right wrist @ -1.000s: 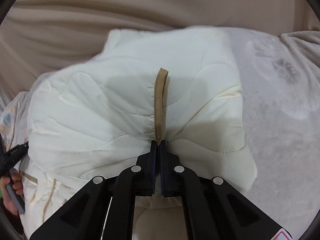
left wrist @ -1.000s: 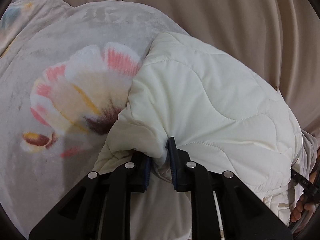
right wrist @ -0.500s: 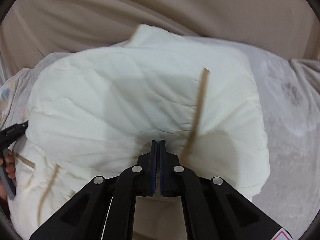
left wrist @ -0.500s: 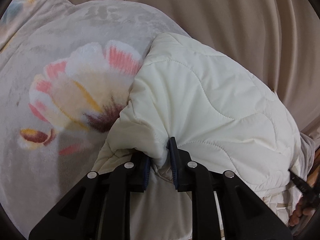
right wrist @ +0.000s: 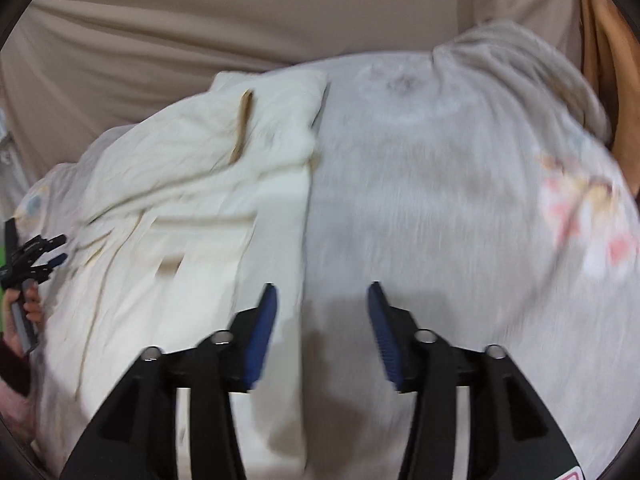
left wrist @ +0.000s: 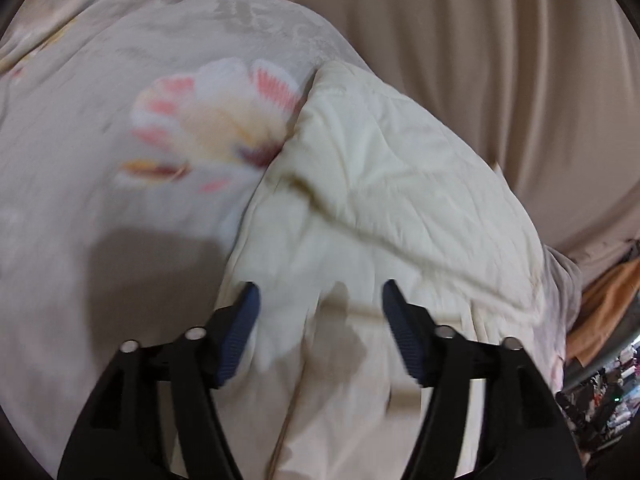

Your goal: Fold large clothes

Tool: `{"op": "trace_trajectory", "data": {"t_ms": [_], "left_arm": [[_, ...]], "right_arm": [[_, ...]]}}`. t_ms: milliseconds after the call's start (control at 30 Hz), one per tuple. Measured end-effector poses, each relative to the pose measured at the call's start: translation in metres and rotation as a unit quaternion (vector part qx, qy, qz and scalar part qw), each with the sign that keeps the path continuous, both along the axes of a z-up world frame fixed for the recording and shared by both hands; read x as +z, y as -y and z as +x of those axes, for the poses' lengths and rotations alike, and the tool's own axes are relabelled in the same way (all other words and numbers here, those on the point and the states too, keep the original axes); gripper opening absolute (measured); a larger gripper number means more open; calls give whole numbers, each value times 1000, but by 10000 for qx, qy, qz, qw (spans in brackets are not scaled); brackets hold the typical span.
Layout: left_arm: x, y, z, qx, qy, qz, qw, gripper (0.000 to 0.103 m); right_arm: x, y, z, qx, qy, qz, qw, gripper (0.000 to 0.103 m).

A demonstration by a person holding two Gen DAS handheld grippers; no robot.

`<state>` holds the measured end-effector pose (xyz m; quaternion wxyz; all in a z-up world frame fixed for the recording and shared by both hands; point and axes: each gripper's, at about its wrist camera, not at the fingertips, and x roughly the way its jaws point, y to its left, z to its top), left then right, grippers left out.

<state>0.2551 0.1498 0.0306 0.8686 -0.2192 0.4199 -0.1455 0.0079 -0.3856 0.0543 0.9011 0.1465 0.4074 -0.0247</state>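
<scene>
A cream quilted jacket [left wrist: 380, 200] lies folded over on a grey flowered blanket [left wrist: 100, 160]. My left gripper [left wrist: 320, 300] is open and empty, just above the jacket's near part. In the right wrist view the jacket [right wrist: 192, 200] lies at the left with a tan strap [right wrist: 242, 124] on its far fold. My right gripper [right wrist: 322, 304] is open and empty, over the jacket's right edge where it meets the blanket [right wrist: 440, 200]. The left gripper [right wrist: 38, 254] also shows at the left edge there. Both views are blurred.
A beige curtain [left wrist: 460, 40] hangs behind the bed. Orange cloth [left wrist: 600, 312] and clutter sit at the far right of the left wrist view. A flower print [left wrist: 216, 120] marks the blanket left of the jacket.
Both grippers have opened and let go of the jacket. The lifted fold has dropped flat onto the rest of the jacket. Both grippers have drawn back.
</scene>
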Motion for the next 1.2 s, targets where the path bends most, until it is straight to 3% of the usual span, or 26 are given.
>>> {"op": "trace_trajectory", "data": {"t_ms": [67,167,300,367,400,433,500,600,733,867,900,933,1000,1033,1200], "left_arm": [[-3,-10,-31,-83,-168,-56,9998,79],[-8,-18,-71,-177,-289,-125,9993,81],[-5,-16,-103,-156,-190,-125,9996,85],[-7,-13,-106,-118,-194,-136,9997,84],[-8,-13,-108,-30,-185,-80,9998,81],[-8,-12,-109,49,-169,-55,9998,77],[-8,-14,-114,265,-148,13,9995,69],[-4,-18,-122,586,15,179,9981,67],[-4,-26,-128,1141,119,682,9911,67],[-25,-34,-118,1031,-229,369,9937,67],[-26,-34,-119,1012,-158,421,9938,66],[-24,-31,-120,944,-162,572,9938,62],[-21,-29,-120,736,-171,573,9955,39],[-20,-28,-123,526,-200,467,9973,21],[5,-36,-160,85,145,472,9987,9]], "right_arm": [[-16,-7,-24,154,-142,523,9984,59],[-38,-21,-30,234,-277,1225,9918,61],[-50,-41,-24,215,-277,1264,9914,63],[-48,-49,-20,217,-243,1214,9921,51],[-48,-52,-18,256,-245,1313,9907,31],[-47,-53,-16,238,-234,1393,9897,20],[-42,-56,-22,160,-100,1280,9916,11],[-32,-57,-36,209,259,1341,9904,7],[-25,-66,-58,266,428,1274,9906,5],[-27,-76,-70,317,403,1216,9913,5],[-28,-77,-74,318,408,1247,9908,5],[-29,-78,-77,321,412,1271,9905,5],[-30,-79,-85,335,407,1290,9902,5],[-30,-80,-89,347,421,1286,9902,5],[-24,-79,-127,328,550,1268,9899,5]]}}
